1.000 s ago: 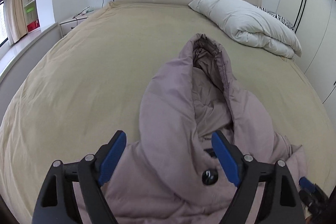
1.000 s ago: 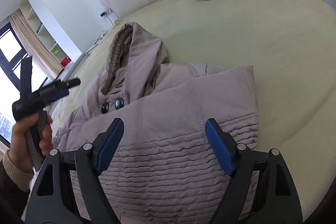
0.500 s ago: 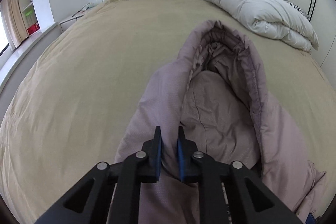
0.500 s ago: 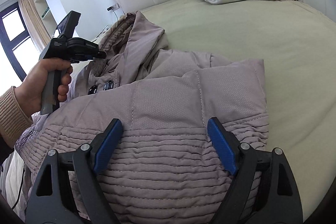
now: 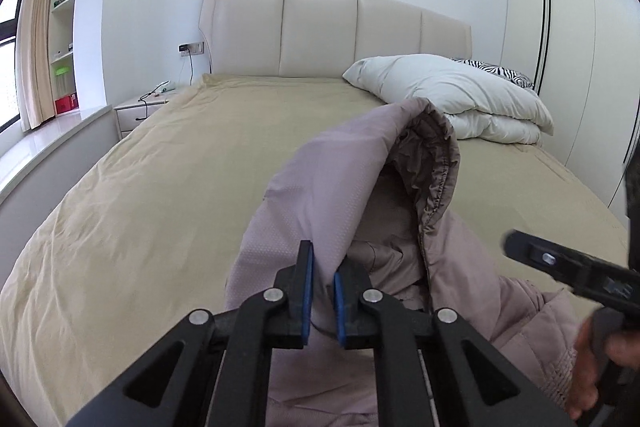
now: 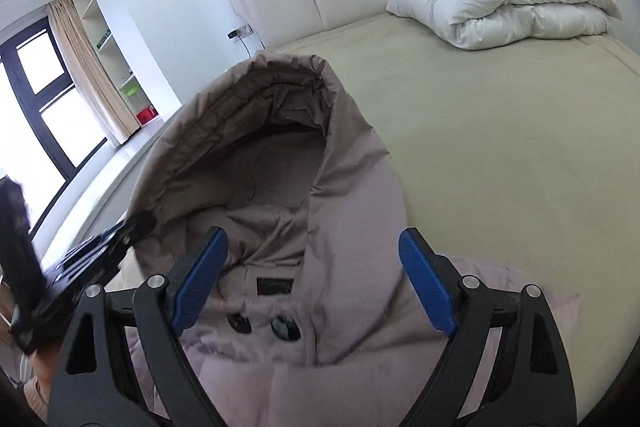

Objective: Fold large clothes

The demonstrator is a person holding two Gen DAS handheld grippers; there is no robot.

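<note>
A mauve padded coat with a hood lies on the tan bed. My left gripper is shut on the left side of the hood and holds it raised off the bed. In the right wrist view the hood stands up with its opening facing me, two dark buttons below it. My right gripper is open and empty, its blue pads either side of the hood's collar, close above the coat. The left gripper shows at the left edge.
A folded white duvet and a zebra pillow lie at the bed's far right by the headboard. A nightstand, window ledge and shelves are to the left. A wardrobe is on the right.
My left gripper closed on the hood's left side and lifted it upright. My right gripper moved from the coat's ribbed hem up to the collar and stayed open.
</note>
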